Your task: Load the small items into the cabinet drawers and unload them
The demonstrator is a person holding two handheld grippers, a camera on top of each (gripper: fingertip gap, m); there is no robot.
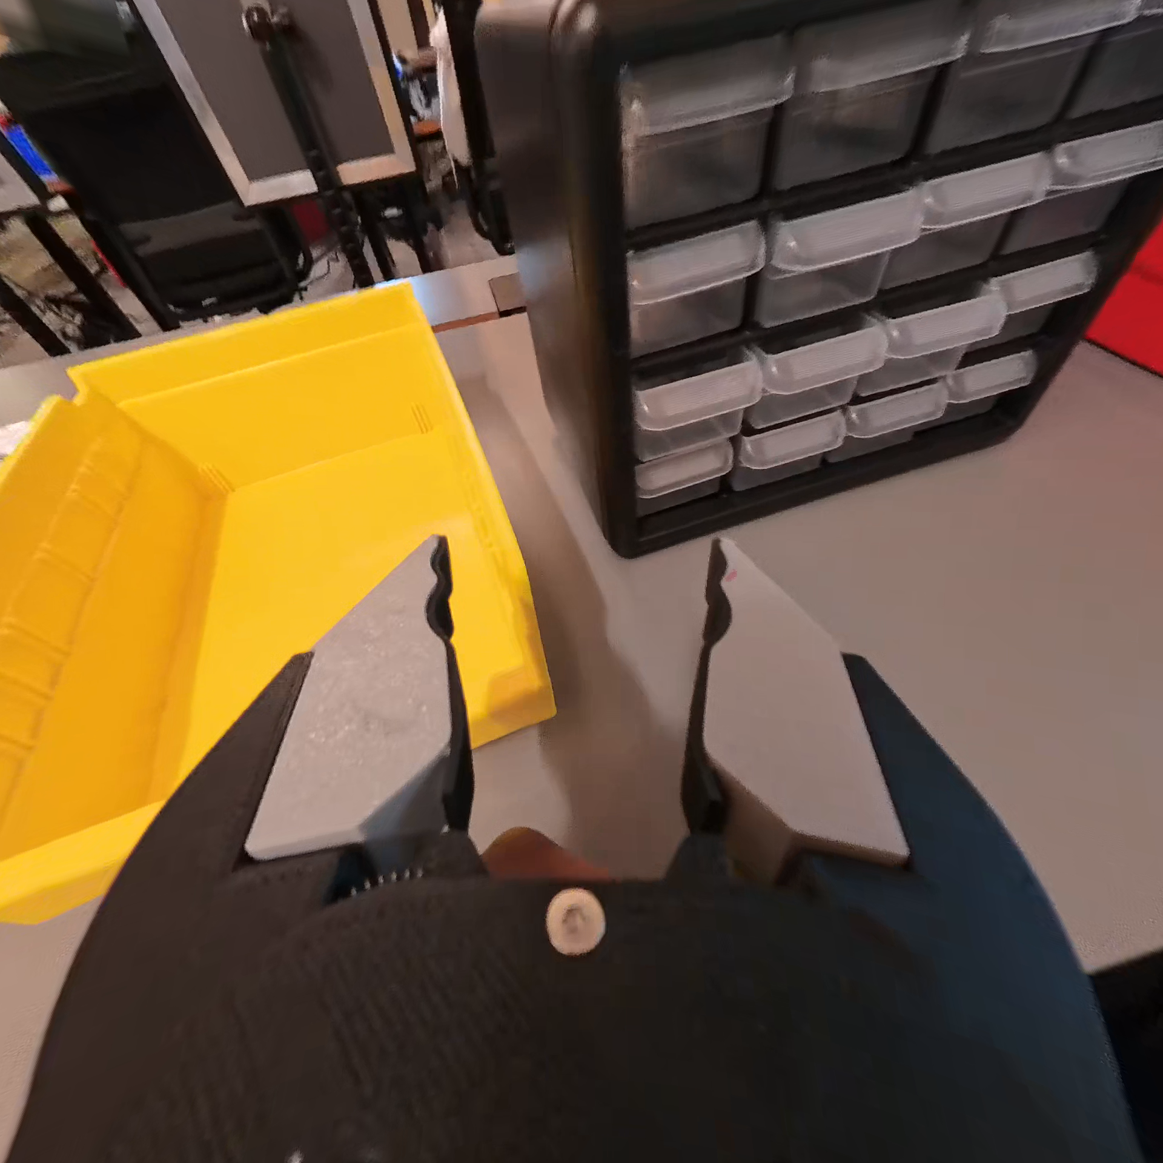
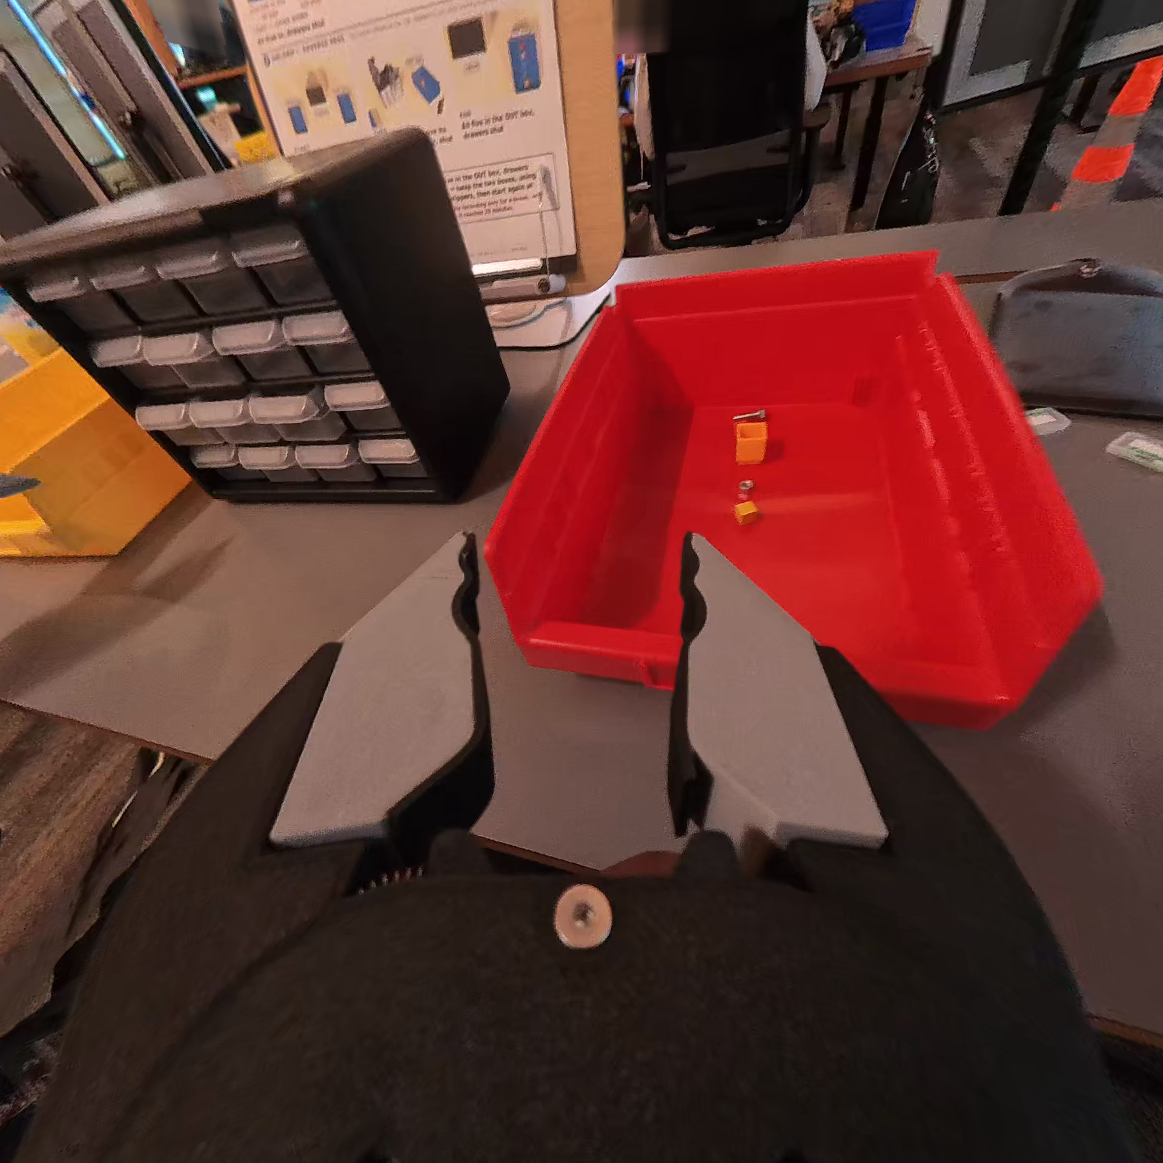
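Here, both grippers, left (image 1: pixel 576 554) and right (image 2: pixel 576 547), are gaping empty beside the boxy black plastic cabinet (image 2: pixel 403 302) with ridged clear drawers (image 1: pixel 692 277).

Left wrist view: we look down-forward, close over the yellow bin (image 1: pixel 264 503). Right: same angle, over the red bin (image 2: pixel 818 503). Both share the drawer cabinet (image 1: pixel 818 283) (image 2: pixel 264 352).
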